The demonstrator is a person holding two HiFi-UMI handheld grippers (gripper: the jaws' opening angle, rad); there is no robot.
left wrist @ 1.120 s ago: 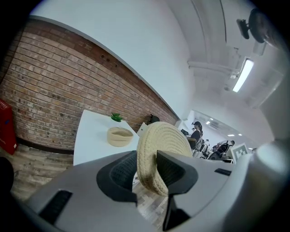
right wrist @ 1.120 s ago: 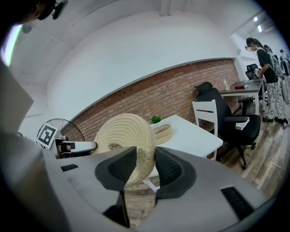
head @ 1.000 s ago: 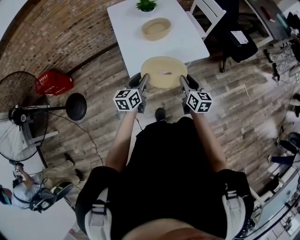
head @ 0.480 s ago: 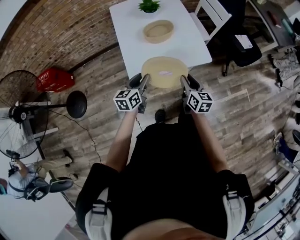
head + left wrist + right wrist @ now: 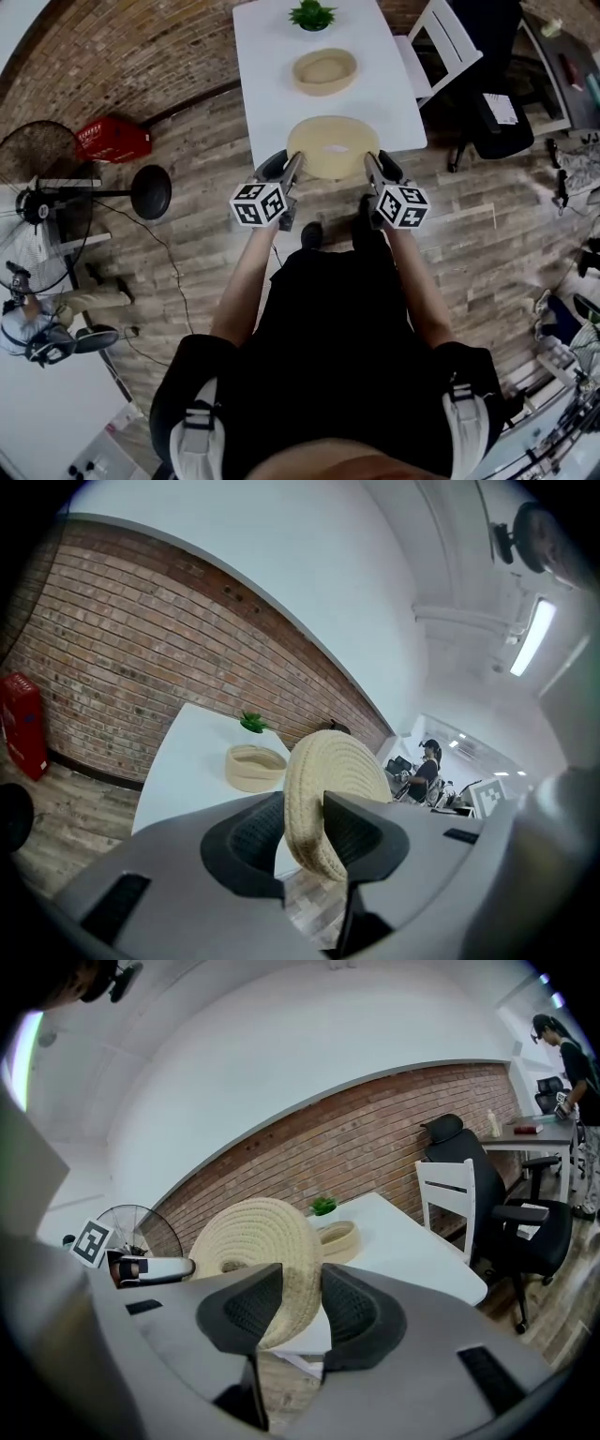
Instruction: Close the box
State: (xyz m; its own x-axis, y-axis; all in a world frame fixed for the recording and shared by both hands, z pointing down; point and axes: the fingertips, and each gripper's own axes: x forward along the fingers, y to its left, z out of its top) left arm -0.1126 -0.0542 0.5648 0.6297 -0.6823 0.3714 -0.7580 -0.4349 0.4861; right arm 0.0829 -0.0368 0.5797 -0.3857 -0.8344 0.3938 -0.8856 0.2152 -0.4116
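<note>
Brick wall (image 5: 112,66) runs across upper left of head view, w/ white plaster (image 5: 281,555) above it. Wood-plank floor (image 5: 487,244), grey-brown, fills the mid of frame. White table (image 5: 267,66) at top center, 1 small green plant (image 5: 312,14) at its far end. 1 white chair (image 5: 459,28) just right of the table, black office chair (image 5: 483,127) near that. Left edge: standing fan (image 5: 33,202), red crate (image 5: 112,141) by the wall. Tube light (image 5: 530,635) lit on ceiling, upper right of left gripper view.

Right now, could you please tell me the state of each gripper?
Left gripper: fingers closing on the woven lid, gripping its rim.
Right gripper: closed on the lid's opposite rim.
</note>
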